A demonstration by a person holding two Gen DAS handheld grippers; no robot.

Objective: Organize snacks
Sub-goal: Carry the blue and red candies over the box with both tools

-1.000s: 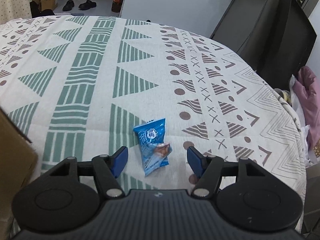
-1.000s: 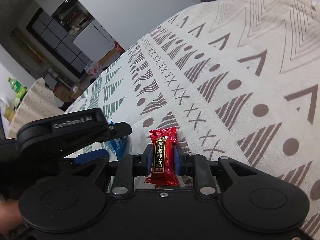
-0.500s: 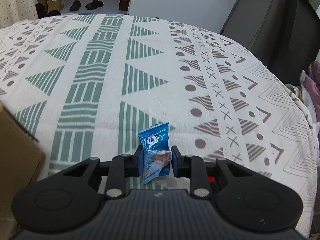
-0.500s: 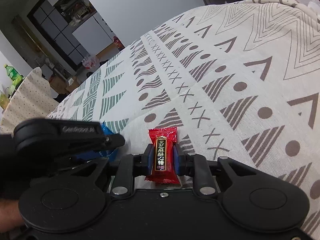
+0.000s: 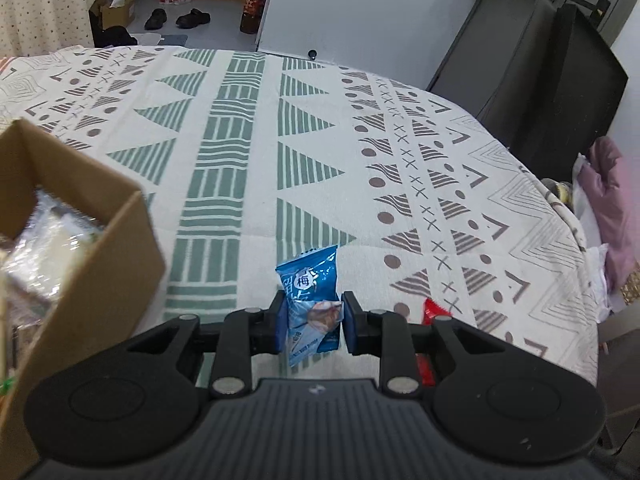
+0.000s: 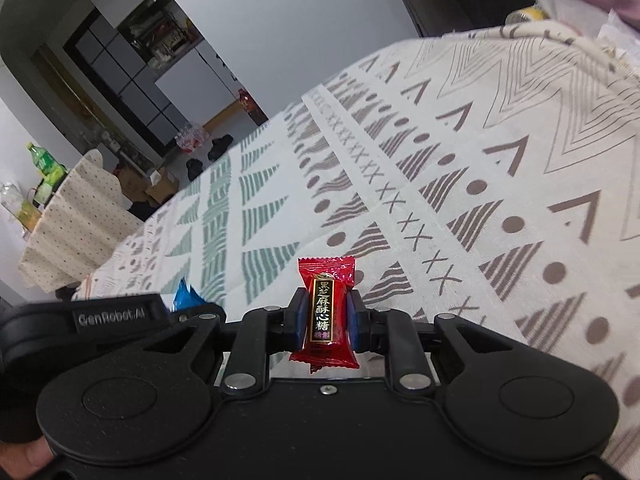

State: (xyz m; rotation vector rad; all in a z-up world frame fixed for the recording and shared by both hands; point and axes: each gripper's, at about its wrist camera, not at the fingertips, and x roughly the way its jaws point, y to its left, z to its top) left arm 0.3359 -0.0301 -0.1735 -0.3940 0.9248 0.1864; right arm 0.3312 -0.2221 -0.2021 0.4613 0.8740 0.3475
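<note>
Blue foil snack packet [image 5: 311, 307] is now pinched in the left claw [image 5: 313, 322] and lifted off the patterned worktop [image 5: 248, 184], which a second ago lay under open fingers; the right claw [image 6: 327, 320] still grips the red wrapped candy [image 6: 326, 314]; both look ready for the open cardboard box [image 5: 100, 248] at left.

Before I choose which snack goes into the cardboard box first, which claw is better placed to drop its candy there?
Left. The left claw, shut on the blue candy, has the open cardboard box right beside it. The right claw holds the red candy, and its view shows no box.
</note>
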